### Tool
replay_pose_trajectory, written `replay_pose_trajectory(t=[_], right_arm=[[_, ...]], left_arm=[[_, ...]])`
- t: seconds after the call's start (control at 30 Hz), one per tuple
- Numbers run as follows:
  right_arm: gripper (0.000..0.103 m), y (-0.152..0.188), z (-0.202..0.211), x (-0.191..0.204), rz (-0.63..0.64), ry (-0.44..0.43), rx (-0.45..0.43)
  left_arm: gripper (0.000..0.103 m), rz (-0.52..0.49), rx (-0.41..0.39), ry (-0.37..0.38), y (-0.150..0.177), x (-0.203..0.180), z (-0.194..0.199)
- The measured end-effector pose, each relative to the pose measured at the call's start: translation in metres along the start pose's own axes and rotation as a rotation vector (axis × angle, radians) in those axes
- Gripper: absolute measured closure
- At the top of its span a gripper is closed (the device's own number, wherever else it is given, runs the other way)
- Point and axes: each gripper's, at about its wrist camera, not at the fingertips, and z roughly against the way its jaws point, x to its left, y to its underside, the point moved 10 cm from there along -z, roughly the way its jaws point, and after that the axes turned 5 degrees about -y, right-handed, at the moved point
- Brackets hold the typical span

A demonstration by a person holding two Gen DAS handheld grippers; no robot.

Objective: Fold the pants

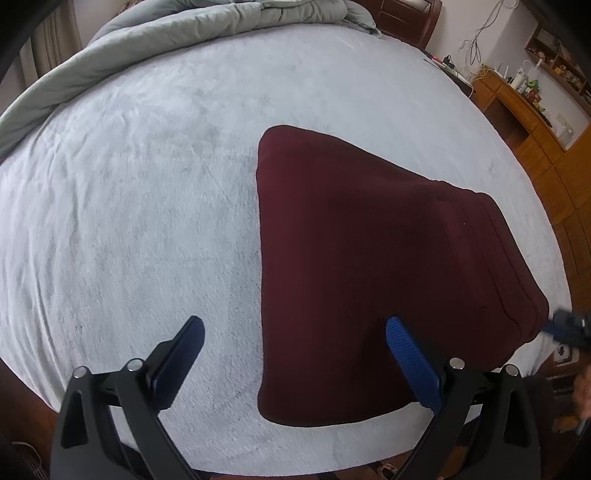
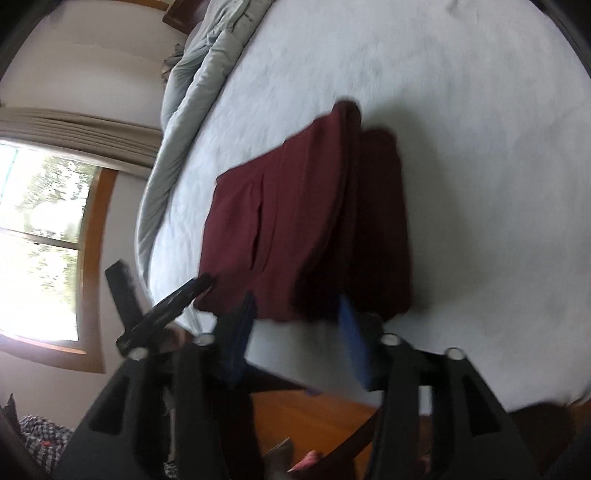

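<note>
The maroon pants [image 1: 369,266] lie folded in a compact stack on the pale grey bed cover [image 1: 140,206]. My left gripper [image 1: 295,328] is open and empty, held above the near edge of the bed, with its right finger over the pants' near part. In the right wrist view the pants [image 2: 306,221] show layered folds and a pocket seam. My right gripper [image 2: 297,306] is open and empty, just off the near edge of the pants. The right gripper also shows blurred at the right edge of the left wrist view [image 1: 569,328].
A rumpled grey duvet [image 1: 177,33] lies along the far side of the bed. Wooden cabinets and shelves [image 1: 532,122] stand to the right. A window with curtains [image 2: 44,229] is on the left in the right wrist view. Wooden floor [image 2: 314,417] lies below the bed edge.
</note>
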Motion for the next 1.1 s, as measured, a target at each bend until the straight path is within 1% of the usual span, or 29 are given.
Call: replay_pose_trajectory(t=[0.07,0.13,0.17,0.2,0.23,0.27,0.3,0.37,0.47,0.53,0.6,0.67,0.73,0.8,0.87,0.9,1.0,1.03,1.07,1.1], right_arm=[[0.046,0.002,-0.009,-0.004,0.007,0.033,0.001],[0.046,-0.001,-0.02,-0.005,-0.023,0.012,-0.003],[0.051,-0.001,-0.023,-0.006,-0.027,0.009,-0.002],[0.059,-0.001,-0.025,-0.007,-0.022,0.015,0.0],[0.063,-0.004,-0.026,-0.006,-0.005,0.029,0.0],[0.072,-0.006,-0.026,-0.004,0.009,0.022,0.001],[0.075,-0.007,-0.022,0.003,0.033,0.012,0.0],[0.077,-0.01,-0.012,0.012,0.076,0.036,-0.015],[0.078,-0.014,0.003,0.021,0.107,0.074,-0.038],[0.078,-0.011,0.008,0.012,0.109,0.129,-0.041],[0.077,-0.005,0.001,-0.009,0.068,0.163,-0.02],[0.076,0.001,-0.01,-0.03,0.006,0.138,-0.01],[0.074,0.002,-0.015,-0.032,0.003,0.116,-0.019],[0.074,0.002,-0.013,-0.028,0.016,0.116,-0.027],[0.073,0.002,-0.011,-0.026,0.044,0.129,-0.021],[0.073,0.003,-0.012,-0.026,0.044,0.13,-0.019],[0.071,0.003,-0.011,-0.028,0.024,0.112,-0.019],[0.071,0.004,-0.011,-0.029,0.013,0.101,-0.022],[0.071,0.002,-0.011,-0.028,0.007,0.094,-0.024],[0.071,0.002,-0.01,-0.03,0.002,0.087,-0.025]], left_arm=[[0.004,-0.003,0.003,-0.004,0.0,-0.002,0.001],[0.004,-0.015,0.001,-0.006,0.001,-0.006,0.004],[0.004,-0.022,0.0,-0.008,0.001,-0.008,0.004],[0.004,-0.032,-0.001,-0.014,0.001,-0.009,0.005],[0.004,-0.035,-0.001,-0.017,0.001,-0.011,0.004],[0.004,-0.038,-0.001,-0.019,0.001,-0.012,0.005],[0.004,-0.038,-0.001,-0.018,0.0,-0.013,0.005],[0.004,-0.035,-0.004,-0.016,-0.001,-0.013,0.006],[0.004,-0.034,-0.015,-0.006,-0.003,-0.014,0.008],[0.004,-0.032,-0.019,-0.003,-0.002,-0.015,0.008],[0.004,-0.029,-0.004,-0.001,0.0,-0.015,0.002],[0.004,-0.017,0.011,0.012,0.001,-0.014,-0.003],[0.004,-0.009,0.022,0.023,0.001,-0.012,-0.007],[0.004,-0.004,0.028,0.057,-0.001,-0.013,-0.007],[0.004,0.025,0.062,0.126,-0.003,-0.013,-0.013],[0.004,0.041,0.082,0.163,-0.005,-0.011,-0.017],[0.005,0.134,0.185,0.319,-0.001,-0.015,-0.036],[0.007,0.158,0.208,0.339,0.001,-0.016,-0.04],[0.018,0.183,0.224,0.386,0.001,-0.019,-0.042],[0.023,0.188,0.224,0.403,0.001,-0.021,-0.041]])
